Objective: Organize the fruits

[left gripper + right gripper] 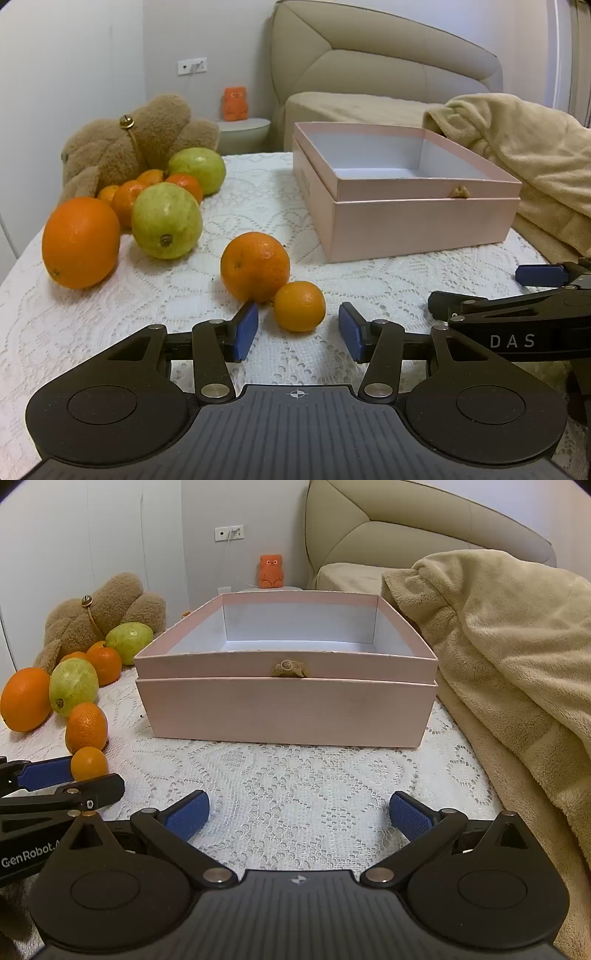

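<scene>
**Fruit on the lace cloth, pink box empty**

Left wrist view: the left gripper stands with its jaws apart, gripping nothing; the smallest orange fruit lies just ahead of the gap, its near edge level with the blue pads, neither pad pressing on it. It touches a larger mandarin behind it. The open pink box sits to the right of these two, apart from them and with nothing inside. Farther left of the box lie one big orange, two green guavas, and a cluster of small mandarins between the guavas; four show, though they overlap and the exact count cannot be told. That makes seven orange fruits visible and two green. A brown plush bear lies behind the pile. The right gripper enters from the right edge, in front of the box's near right corner.

Right wrist view: the right gripper has its jaws spread wide over bare lace tablecloth, nothing between them. The pink box stands directly ahead, its white interior bare. All fruit lies left of the box. A beige blanket is heaped against the box's right side. One blue pad of the left gripper rests just beside the smallest orange fruit.
</scene>
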A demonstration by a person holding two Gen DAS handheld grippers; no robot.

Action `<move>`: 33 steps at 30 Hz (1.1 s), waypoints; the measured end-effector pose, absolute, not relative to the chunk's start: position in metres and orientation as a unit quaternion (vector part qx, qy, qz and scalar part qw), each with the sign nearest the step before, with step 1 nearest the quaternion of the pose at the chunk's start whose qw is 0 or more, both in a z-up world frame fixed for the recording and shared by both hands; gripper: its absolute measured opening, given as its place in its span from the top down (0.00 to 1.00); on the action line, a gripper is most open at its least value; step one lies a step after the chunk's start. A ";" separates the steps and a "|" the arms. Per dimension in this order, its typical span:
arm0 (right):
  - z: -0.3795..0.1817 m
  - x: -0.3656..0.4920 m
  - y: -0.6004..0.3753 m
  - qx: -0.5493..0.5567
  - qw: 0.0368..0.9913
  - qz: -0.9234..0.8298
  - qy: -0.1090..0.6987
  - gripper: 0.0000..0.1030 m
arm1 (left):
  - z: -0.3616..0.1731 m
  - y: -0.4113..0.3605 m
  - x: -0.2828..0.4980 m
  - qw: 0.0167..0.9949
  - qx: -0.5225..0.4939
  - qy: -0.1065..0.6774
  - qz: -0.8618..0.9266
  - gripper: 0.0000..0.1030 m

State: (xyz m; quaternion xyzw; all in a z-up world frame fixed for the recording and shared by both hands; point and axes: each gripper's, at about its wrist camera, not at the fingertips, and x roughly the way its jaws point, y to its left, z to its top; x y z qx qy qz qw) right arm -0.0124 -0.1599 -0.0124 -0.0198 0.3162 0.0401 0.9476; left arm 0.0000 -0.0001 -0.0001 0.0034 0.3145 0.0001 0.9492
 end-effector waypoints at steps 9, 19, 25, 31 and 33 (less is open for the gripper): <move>-0.012 -0.013 -0.160 -0.020 0.948 0.040 0.314 0.00 | 0.000 -0.003 0.000 0.949 0.005 0.315 0.001 0.47; -0.012 -0.013 -0.160 -0.020 0.948 0.040 0.314 0.00 | 0.000 0.000 0.000 0.949 0.000 0.315 -0.001 0.47; -0.012 -0.013 -0.160 -0.020 0.948 0.040 0.314 0.00 | 0.000 0.000 0.000 0.949 0.000 0.315 -0.001 0.47; -0.012 -0.013 -0.160 -0.020 0.948 0.040 0.314 0.00 | 0.000 0.000 0.000 0.949 0.000 0.315 -0.001 0.47; -0.012 -0.013 -0.160 -0.020 0.948 0.040 0.314 0.00 | 0.000 0.000 0.000 0.949 0.000 0.315 -0.001 0.47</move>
